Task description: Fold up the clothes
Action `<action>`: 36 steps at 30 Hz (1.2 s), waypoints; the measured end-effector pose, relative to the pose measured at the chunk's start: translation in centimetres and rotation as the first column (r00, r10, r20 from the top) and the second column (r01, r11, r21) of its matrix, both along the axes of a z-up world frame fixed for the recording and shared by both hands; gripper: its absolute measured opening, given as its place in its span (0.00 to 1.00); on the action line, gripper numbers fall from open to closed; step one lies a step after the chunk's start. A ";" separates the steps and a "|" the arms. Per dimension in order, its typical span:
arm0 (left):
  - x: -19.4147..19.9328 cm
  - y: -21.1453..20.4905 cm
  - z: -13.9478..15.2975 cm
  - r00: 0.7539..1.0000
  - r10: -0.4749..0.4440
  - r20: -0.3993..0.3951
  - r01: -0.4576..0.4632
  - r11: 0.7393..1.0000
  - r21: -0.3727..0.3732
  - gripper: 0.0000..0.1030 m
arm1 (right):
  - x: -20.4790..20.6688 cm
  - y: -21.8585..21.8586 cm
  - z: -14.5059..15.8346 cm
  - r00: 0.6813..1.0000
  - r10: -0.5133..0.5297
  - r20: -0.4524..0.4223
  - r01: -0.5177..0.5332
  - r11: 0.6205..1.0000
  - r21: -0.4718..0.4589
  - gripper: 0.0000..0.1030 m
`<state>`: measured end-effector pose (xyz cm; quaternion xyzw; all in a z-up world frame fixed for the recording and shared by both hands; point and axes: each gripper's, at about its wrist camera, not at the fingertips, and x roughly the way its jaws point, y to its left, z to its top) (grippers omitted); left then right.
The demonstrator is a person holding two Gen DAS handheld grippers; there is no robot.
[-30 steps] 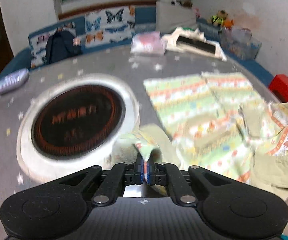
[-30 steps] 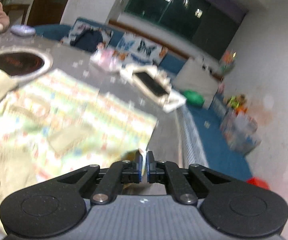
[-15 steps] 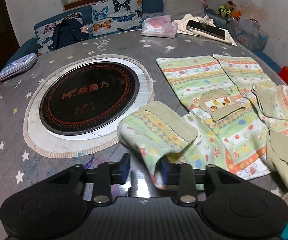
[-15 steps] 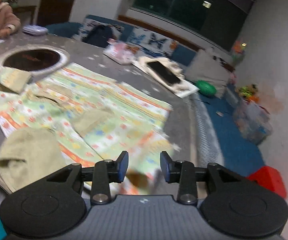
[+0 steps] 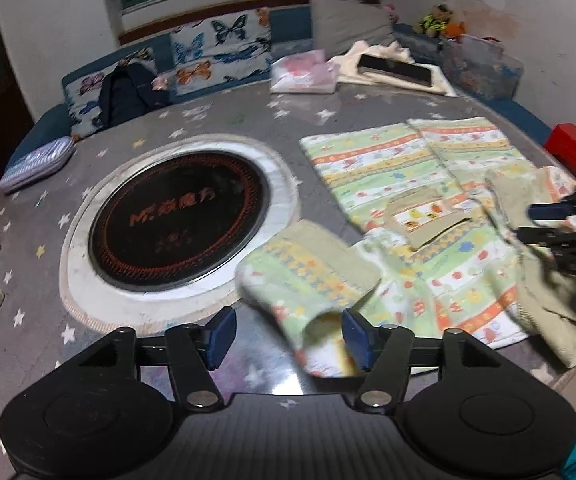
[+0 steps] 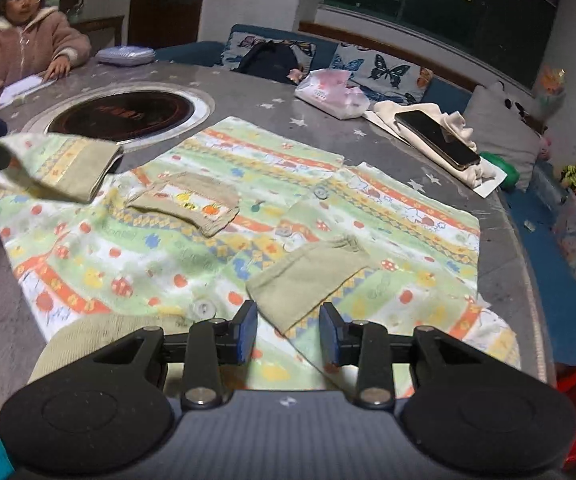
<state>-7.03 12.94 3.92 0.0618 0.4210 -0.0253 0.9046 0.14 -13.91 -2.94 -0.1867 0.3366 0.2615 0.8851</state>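
Left gripper (image 5: 286, 338): my jaws stand well apart and have just been opening; the sleeve (image 5: 307, 276) droops between the pads, its cuff folded in over the shirt. The blue pads (image 5: 219, 334) do not seem to press on it, though the blur near the right pad makes that hard to be sure of.

Right gripper (image 6: 288, 332): my jaws are partly open, with the edge of the other sleeve (image 6: 307, 276) lying just in front of them and the shirt below. Neither pad pinches the cloth.

Shirt (image 6: 248, 216): a small striped, printed garment spread flat on the table (image 5: 88, 360), front up, with a patch pocket (image 6: 186, 202) on the chest and buttons down the middle. Both sleeves are turned in over the body.

Table: round, grey, scattered with stars, with a dark round hob (image 5: 178, 220) set in its middle, just left of the shirt.

Far edge: a tissue pack (image 6: 329, 92) and a phone (image 6: 435, 138) lying on a pale cloth.

Person (image 6: 24, 44): seated at the far left side of the table, one hand on paper.
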 end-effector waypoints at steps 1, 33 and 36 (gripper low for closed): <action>0.1 -0.5 0.1 1.000 -0.018 0.006 0.018 1.000 -0.002 0.64 | 0.2 -0.1 0.0 1.000 -0.014 -0.008 0.014 1.000 0.015 0.25; 12.0 -7.4 -3.7 0.998 -0.046 0.034 0.047 0.998 -0.045 0.66 | 2.0 -7.2 1.4 0.965 -0.248 0.083 0.243 0.968 0.071 0.35; 12.9 -6.2 -3.9 1.000 -0.007 0.029 0.008 0.999 -0.041 0.66 | 2.9 -7.4 1.3 0.960 -0.264 0.091 0.259 0.964 0.064 0.14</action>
